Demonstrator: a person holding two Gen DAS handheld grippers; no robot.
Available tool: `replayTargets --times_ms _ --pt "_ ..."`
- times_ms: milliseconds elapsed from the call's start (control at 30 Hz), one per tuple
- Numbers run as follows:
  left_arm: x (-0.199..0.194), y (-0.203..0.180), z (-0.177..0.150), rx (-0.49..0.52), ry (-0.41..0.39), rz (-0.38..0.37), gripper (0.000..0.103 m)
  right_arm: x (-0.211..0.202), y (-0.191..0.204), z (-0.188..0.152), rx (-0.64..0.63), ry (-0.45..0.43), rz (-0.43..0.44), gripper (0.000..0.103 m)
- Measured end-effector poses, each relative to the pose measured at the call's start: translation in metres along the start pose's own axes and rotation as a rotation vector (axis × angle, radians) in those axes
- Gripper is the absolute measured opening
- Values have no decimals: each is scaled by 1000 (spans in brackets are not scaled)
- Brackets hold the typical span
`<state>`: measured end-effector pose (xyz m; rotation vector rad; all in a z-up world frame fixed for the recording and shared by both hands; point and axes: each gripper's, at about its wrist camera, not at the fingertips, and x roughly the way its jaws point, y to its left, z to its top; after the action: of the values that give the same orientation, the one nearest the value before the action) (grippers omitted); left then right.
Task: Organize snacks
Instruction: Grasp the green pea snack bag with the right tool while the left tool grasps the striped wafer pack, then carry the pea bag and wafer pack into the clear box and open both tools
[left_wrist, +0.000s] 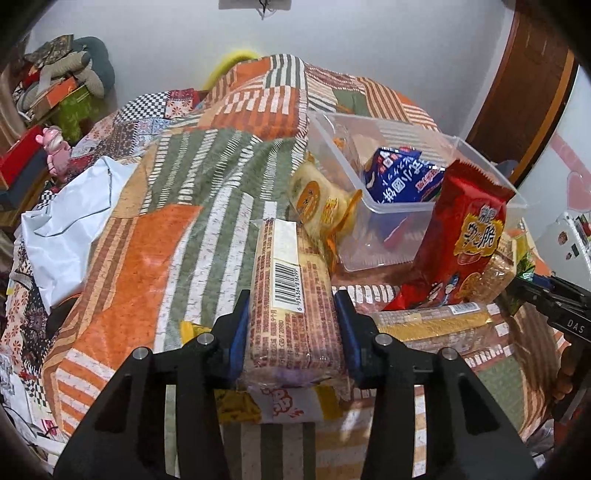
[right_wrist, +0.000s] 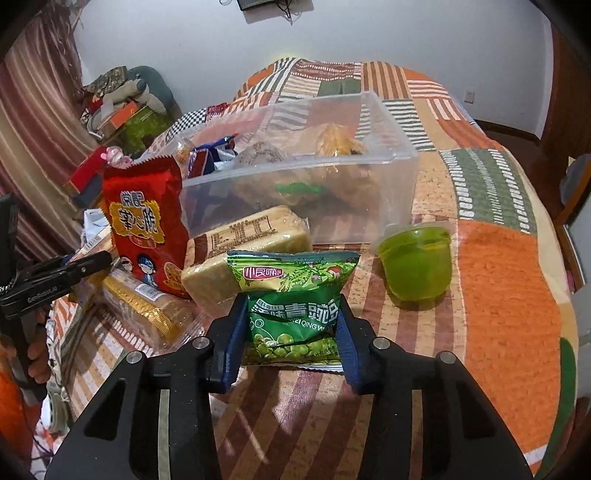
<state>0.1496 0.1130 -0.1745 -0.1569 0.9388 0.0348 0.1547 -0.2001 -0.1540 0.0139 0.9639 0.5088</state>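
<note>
While both grippers are being pointed down at a bed (right_wrist: 509, 295) covered by a patchwork quilt, a snack is being gripped in each. The left gripper (left_wrist: 293, 325) is being kept closed on a long cracker pack (left_wrist: 291, 291), barcode side up, its blue pads being pressed against the pack's two long sides; the pack's far end is being held out toward a clear plastic bin (left_wrist: 476, 155). The right gripper (right_wrist: 291, 332) is being kept closed on a green pea bag (right_wrist: 295, 299), which is being pinched and creased between the jaws, its lower edge lying on the quilt.

The bin (right_wrist: 391, 147) is sitting on the bed just beyond the snacks and is being used to hold a blue packet (left_wrist: 402, 177) and several other wrapped items that are too blurred to be named. A red snack bag (right_wrist: 147, 229) is being propped upright against the bin's near corner. Beside it, a wrapped cake block (right_wrist: 243, 251) is lying on the quilt, touching the pea bag's top edge. A gold-striped biscuit pack (right_wrist: 147, 306) is lying flat near the red bag. A green jelly cup (right_wrist: 417, 266) is standing to the right of the pea bag, apart from it.
</note>
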Motion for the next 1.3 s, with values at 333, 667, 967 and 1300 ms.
replayTargets --times_ms 333,667,967,1300 --pt "-37 -1 3 -13 -79 -5 43 -27 4 7 -22 -74 -23 40" --pt "-70 -12 14 -12 -163 -34 43 -45 11 23 -46 -150 -32 40" --pt "-79 -32 39 23 -209 -72 43 -54 12 39 -57 -211 -40 40" --pt "-52 -55 78 77 -221 -80 43 -55 6 61 -58 -259 -33 40"
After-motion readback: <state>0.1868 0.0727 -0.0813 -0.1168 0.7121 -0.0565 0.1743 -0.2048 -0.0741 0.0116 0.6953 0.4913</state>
